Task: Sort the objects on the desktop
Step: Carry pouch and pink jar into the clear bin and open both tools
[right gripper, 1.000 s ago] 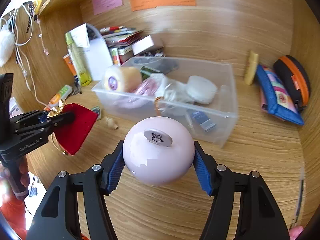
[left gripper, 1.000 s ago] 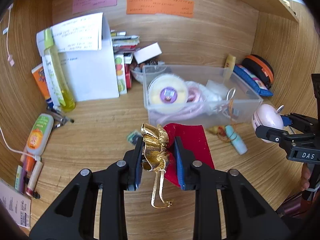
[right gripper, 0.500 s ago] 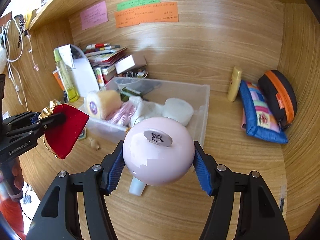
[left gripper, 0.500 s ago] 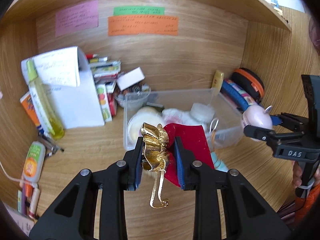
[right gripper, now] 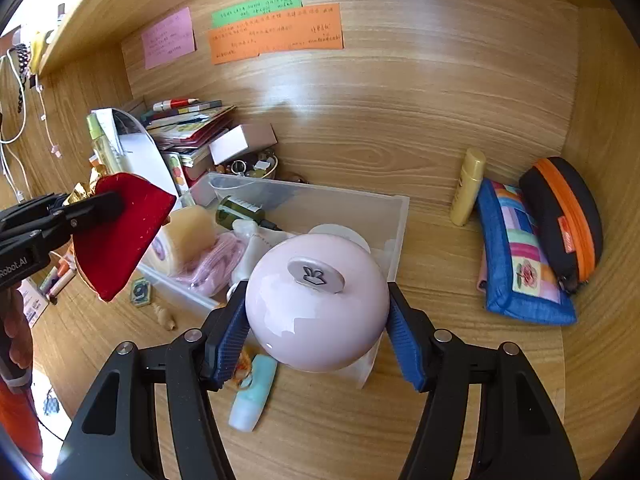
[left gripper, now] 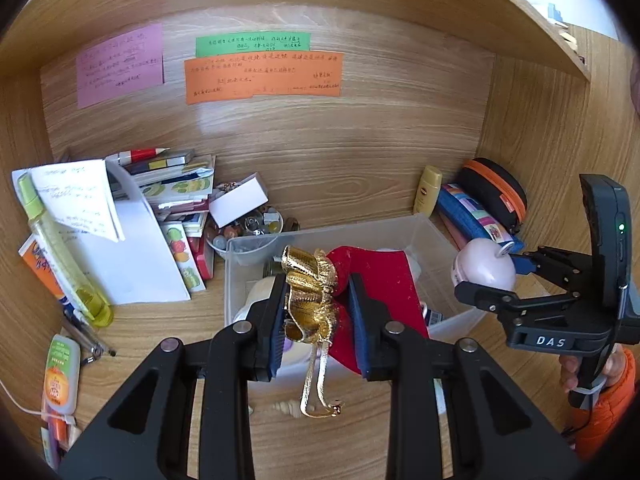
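Observation:
My left gripper (left gripper: 318, 312) is shut on a red velvet pouch (left gripper: 384, 280) with a gold ribbon bow (left gripper: 310, 292), held above the front of the clear plastic bin (left gripper: 400, 226). The pouch also shows in the right wrist view (right gripper: 120, 236). My right gripper (right gripper: 316, 320) is shut on a round pink ball-shaped object (right gripper: 316, 300) with a grey bunny tag, held above the bin's near right corner (right gripper: 394, 232). It shows at the right in the left wrist view (left gripper: 484, 268). The bin holds a cream roll (right gripper: 186, 232), pink cord, a green bottle and white items.
A stack of books, papers and a yellow-green bottle (left gripper: 60, 256) stand at back left. A yellow tube (right gripper: 468, 188), a blue pouch (right gripper: 520, 260) and a black-orange case (right gripper: 564, 220) lie at right. A light-blue tube (right gripper: 254, 392) and a small shell (right gripper: 166, 316) lie on the desk.
Both grippers have risen and moved back toward the bin with their loads. The pouch now hangs over the bin instead of over the desk in front of it.

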The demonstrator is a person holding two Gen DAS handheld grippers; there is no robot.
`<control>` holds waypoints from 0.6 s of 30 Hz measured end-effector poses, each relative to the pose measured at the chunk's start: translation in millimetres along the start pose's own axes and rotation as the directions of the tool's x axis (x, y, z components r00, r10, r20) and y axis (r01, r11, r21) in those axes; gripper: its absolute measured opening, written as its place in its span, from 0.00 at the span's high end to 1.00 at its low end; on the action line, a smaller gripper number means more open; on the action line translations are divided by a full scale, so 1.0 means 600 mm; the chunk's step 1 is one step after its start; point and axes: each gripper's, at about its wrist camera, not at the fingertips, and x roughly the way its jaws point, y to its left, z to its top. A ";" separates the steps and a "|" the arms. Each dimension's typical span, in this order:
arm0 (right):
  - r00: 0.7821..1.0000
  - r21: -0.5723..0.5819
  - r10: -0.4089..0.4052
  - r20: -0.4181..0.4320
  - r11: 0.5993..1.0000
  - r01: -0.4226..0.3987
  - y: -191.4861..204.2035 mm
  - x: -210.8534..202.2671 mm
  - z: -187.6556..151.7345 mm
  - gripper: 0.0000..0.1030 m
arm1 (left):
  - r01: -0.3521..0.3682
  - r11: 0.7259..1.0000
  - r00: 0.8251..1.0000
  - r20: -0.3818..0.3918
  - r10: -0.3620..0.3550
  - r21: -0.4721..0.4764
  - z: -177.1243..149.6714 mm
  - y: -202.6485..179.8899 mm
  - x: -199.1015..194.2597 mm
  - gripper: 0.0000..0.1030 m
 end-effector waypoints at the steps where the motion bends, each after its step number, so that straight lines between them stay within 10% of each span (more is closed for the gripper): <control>1: 1.000 0.000 0.001 -0.003 1.000 -0.001 -0.002 0.007 0.003 0.42 | -0.001 1.000 1.000 -0.001 0.001 -0.001 0.004 0.000 0.005 0.73; 18: 0.997 -0.019 0.026 -0.068 0.999 -0.028 0.004 0.104 0.054 0.42 | 0.023 1.000 0.999 -0.033 -0.024 -0.012 0.041 0.015 0.084 0.73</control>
